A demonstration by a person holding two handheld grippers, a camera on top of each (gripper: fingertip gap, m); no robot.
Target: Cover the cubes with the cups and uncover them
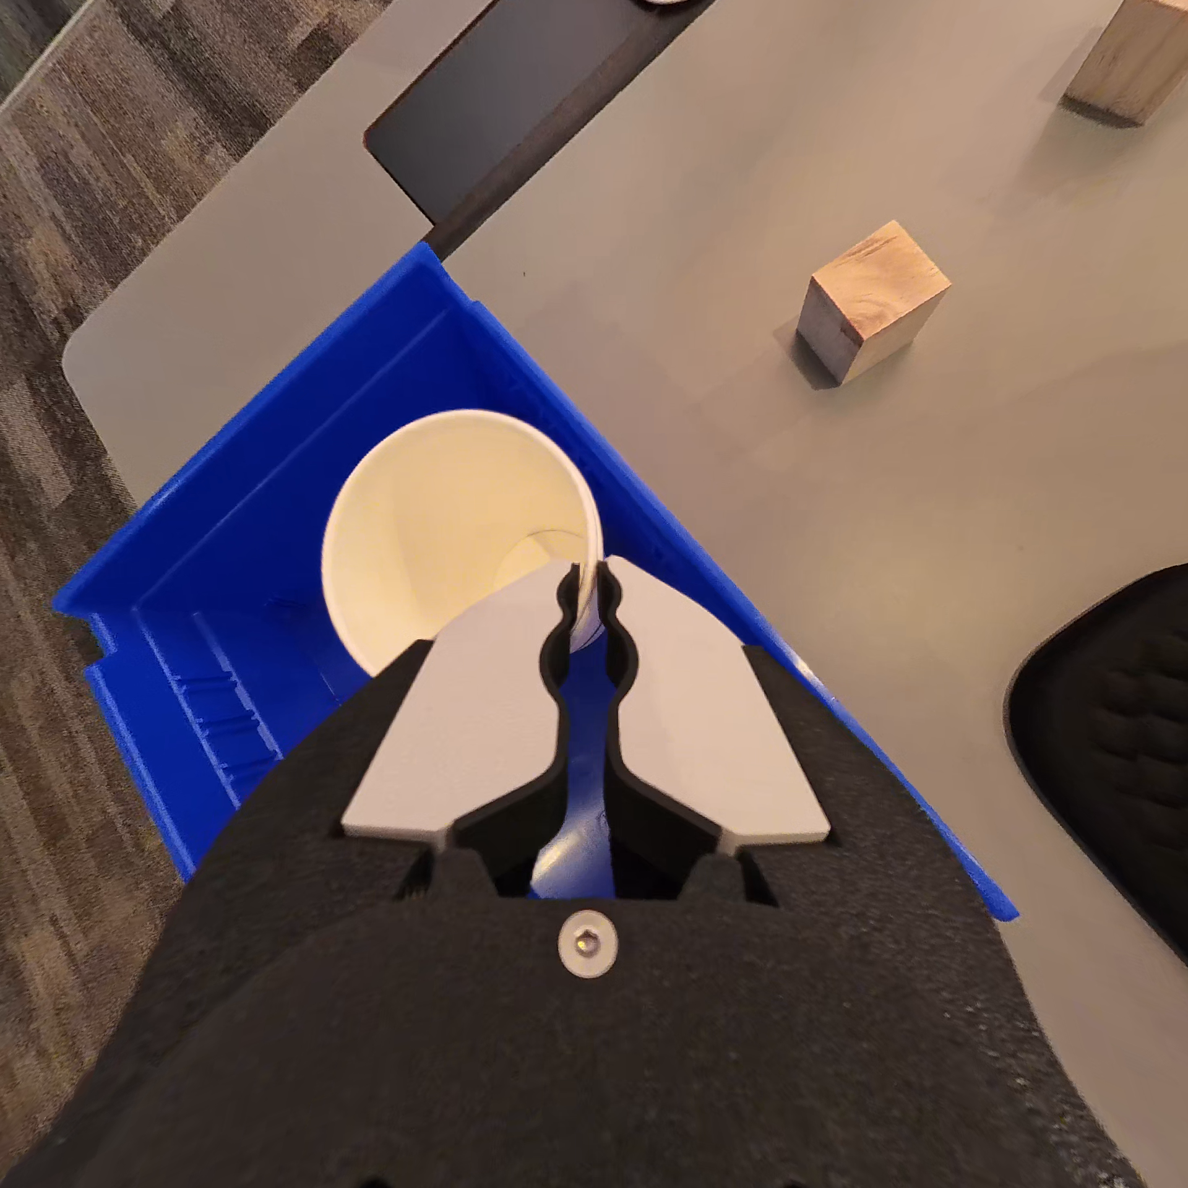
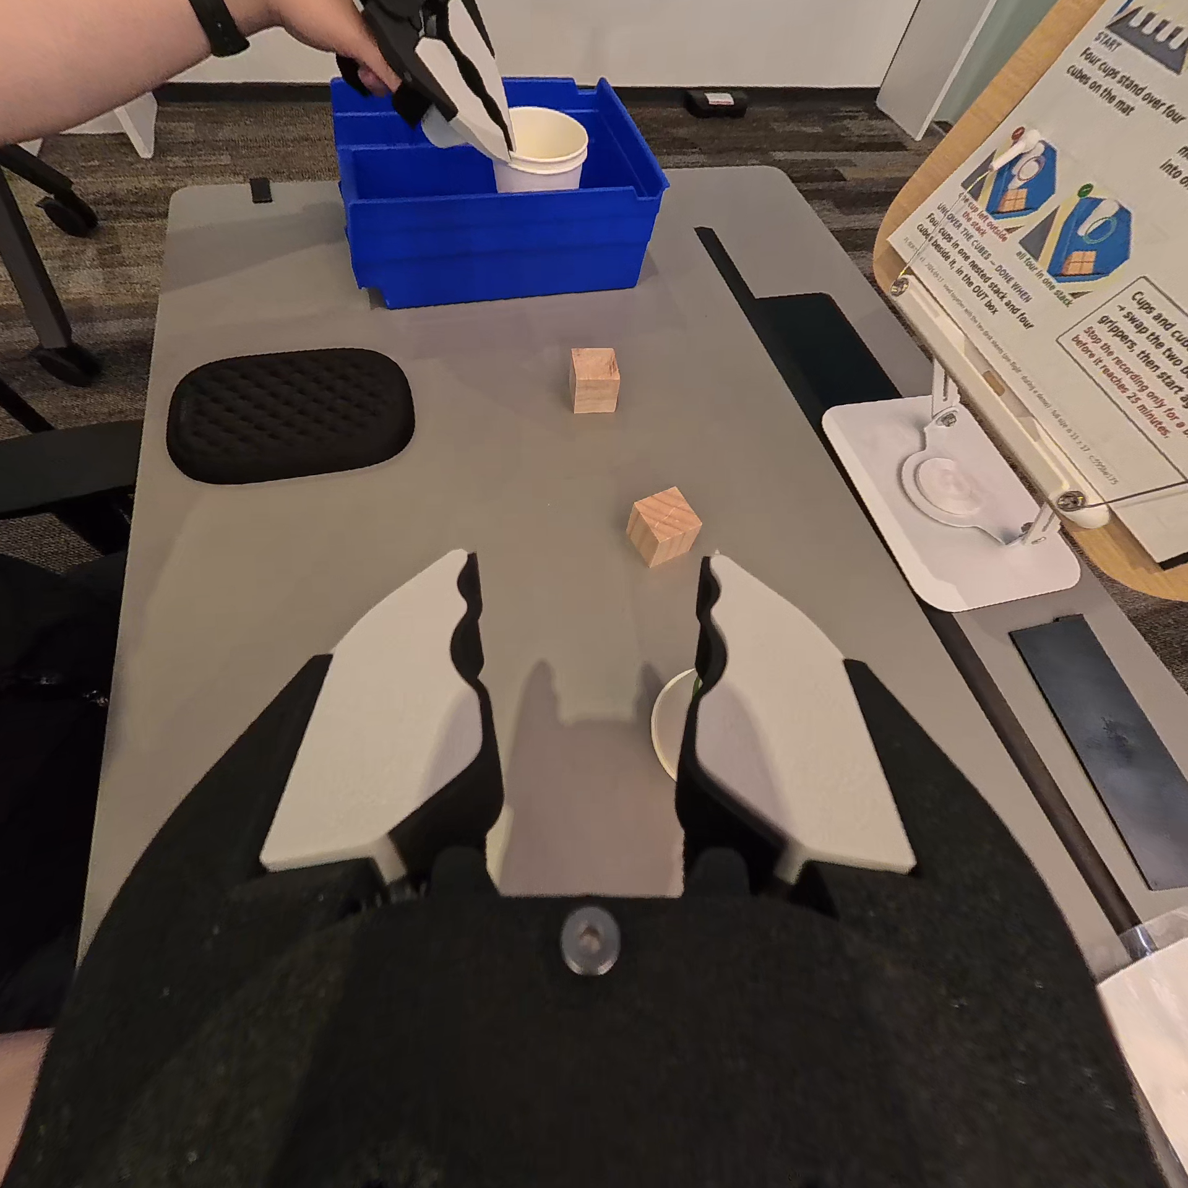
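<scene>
White paper cup (image 1: 450,533) upright in blue bin (image 1: 212,643); left gripper (image 1: 588,582) pinched on its rim wall. No other contents visible. Step, as I read it: either lifting the cup out or setting it in. Two wooden cubes (image 2: 594,379) (image 2: 663,526) uncovered on grey table (image 2: 321,578). Right gripper (image 2: 588,562) spread, empty, above a second cup (image 2: 672,723), mostly hidden.

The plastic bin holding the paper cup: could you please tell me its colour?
The plastic bin is bright blue, clearest in the right wrist view.
</scene>
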